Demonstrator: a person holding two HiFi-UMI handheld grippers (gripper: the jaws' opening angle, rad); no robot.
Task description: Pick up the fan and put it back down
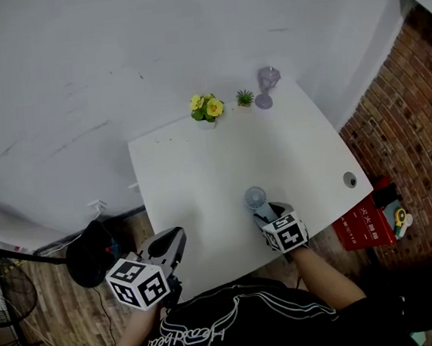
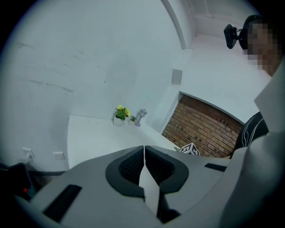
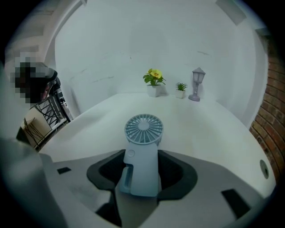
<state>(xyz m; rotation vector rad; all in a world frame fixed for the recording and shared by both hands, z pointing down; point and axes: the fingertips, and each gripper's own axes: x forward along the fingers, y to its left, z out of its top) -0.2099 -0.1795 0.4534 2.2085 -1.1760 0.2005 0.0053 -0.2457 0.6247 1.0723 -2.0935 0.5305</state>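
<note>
At the near edge of the lone white table (image 1: pixel 200 170), the left gripper (image 2: pixel 144 150) was closed on nothing, while only the right gripper view showed the right gripper (image 3: pixel 143 165) clamping the single fan (image 3: pixel 142 147), head pointing away along the jaws, before two potted plants (image 3: pixel 153 80) and one lantern ornament (image 3: pixel 197 83).

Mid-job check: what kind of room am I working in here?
Probably a small indoor office or studio corner: a white table set against a plain white wall, a brick wall beside it, and potted yellow flowers as decoration.
</note>
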